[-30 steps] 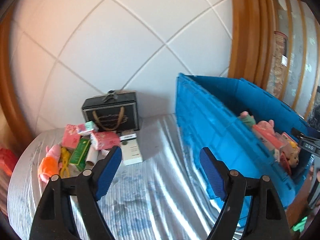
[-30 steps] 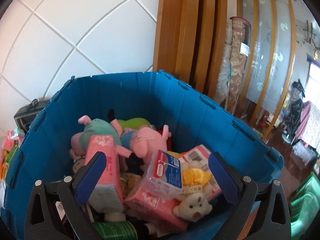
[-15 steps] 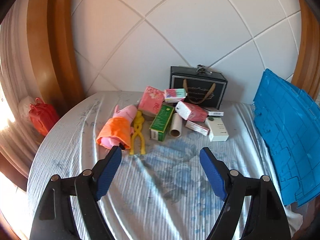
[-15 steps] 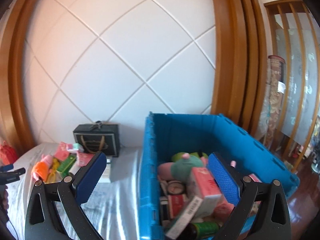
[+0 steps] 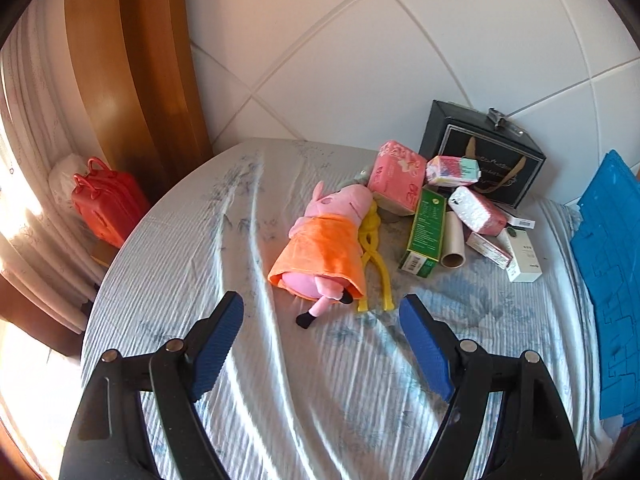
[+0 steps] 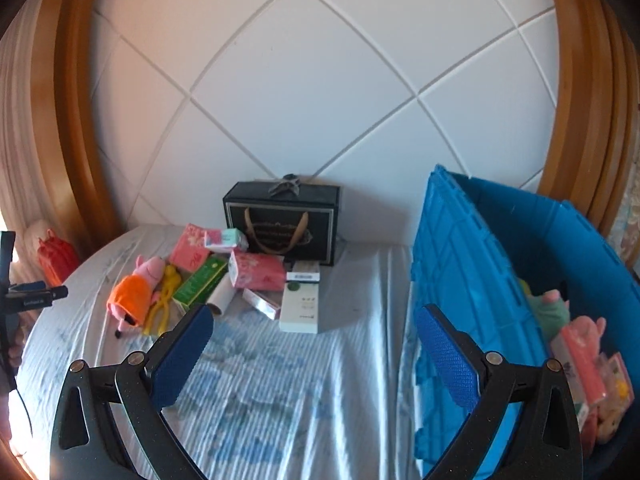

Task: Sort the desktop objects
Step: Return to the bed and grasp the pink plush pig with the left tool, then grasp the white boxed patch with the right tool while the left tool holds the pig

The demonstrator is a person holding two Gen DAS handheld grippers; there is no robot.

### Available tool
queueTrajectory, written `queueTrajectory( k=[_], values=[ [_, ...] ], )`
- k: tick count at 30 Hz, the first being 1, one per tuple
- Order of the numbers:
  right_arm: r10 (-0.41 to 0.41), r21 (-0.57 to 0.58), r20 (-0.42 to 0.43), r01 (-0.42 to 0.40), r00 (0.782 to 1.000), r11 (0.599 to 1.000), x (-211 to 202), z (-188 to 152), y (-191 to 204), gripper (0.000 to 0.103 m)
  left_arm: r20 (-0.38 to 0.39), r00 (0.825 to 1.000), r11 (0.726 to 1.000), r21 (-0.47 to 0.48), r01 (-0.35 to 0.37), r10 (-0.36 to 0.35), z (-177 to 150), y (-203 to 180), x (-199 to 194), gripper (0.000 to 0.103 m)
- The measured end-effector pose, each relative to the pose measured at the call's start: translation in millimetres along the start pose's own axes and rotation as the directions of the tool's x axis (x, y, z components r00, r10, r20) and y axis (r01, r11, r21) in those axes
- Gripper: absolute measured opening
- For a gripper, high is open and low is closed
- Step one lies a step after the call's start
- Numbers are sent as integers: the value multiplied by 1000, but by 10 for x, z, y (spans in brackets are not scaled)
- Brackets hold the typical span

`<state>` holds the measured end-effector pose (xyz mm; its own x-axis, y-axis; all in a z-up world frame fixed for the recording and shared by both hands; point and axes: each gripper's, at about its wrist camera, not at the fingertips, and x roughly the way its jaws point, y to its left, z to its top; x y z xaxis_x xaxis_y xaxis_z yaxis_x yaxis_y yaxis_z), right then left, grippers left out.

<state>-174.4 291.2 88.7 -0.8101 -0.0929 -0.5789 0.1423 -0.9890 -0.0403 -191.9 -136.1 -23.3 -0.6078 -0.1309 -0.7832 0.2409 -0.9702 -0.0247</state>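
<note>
Both the left tool (image 5: 321, 322) and right tool (image 6: 313, 330) are held released, nothing gripped. A pig plush (image 5: 326, 240) is seen lying ahead on what may be a tabletop (image 5: 320, 380).

A wide stretch of bare striped tablecloth (image 6: 280, 392) lies open in front of a heap of boxes and toys. A pink plush pig (image 5: 328, 248) forms the heap's near left edge. A black gift box (image 6: 282, 222) backs it against the wall. A blue crate (image 6: 472, 280) walls off the right side.
</note>
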Motion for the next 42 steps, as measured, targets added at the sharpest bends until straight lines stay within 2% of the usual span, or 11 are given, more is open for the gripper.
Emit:
queueTrajectory(
  k=[5, 11, 20, 24, 27, 30, 35, 37, 39, 40, 42],
  values=[
    [3, -8, -132, -4, 991, 1000, 762, -6, 26, 103, -119, 993, 1000, -15, -20, 18, 245, 52, 671, 80],
    [0, 0, -268, -1, 964, 1000, 1607, -75, -56, 103, -215, 975, 998, 57, -38, 50, 579, -104, 1393, 80],
    [4, 50, -468, 22, 884, 999, 2900, -277, -190, 103, -367, 928, 996, 82, -36, 64, 916, -256, 2334, 80],
    [59, 107, -530, -2, 846, 994, 3323, -329, -214, 103, -441, 893, 993, 114, -40, 87, 876, -326, 2665, 80],
    [39, 80, -582, 9, 813, 997, 3631, -389, -135, 103, -464, 879, 990, 124, -62, 113, 829, -340, 2788, 80],
    [43, 67, -634, -1, 772, 998, 3883, -440, -59, 103, -460, 878, 986, 151, -67, 130, 801, -374, 2788, 78],
    [102, 113, -667, -36, 738, 993, 4130, -475, 24, 103, -469, 875, 985, 163, -50, 122, 807, -380, 2741, 74],
    [95, 113, -676, -24, 731, 993, 4222, -485, 39, 101, -471, 873, 985, 164, -50, 123, 810, -385, 2724, 73],
    [61, 82, -679, -7, 732, 997, 4292, -473, 74, 88, -467, 875, 985, 167, -51, 125, 808, -403, 2692, 71],
    [52, 70, -674, -6, 737, 998, 4309, -463, 93, 77, -461, 879, 984, 169, -52, 125, 801, -410, 2662, 70],
    [50, 68, -676, -6, 735, 998, 4308, -465, 115, 76, -447, 886, 984, 169, -53, 125, 786, -411, 2586, 68]
  ],
)
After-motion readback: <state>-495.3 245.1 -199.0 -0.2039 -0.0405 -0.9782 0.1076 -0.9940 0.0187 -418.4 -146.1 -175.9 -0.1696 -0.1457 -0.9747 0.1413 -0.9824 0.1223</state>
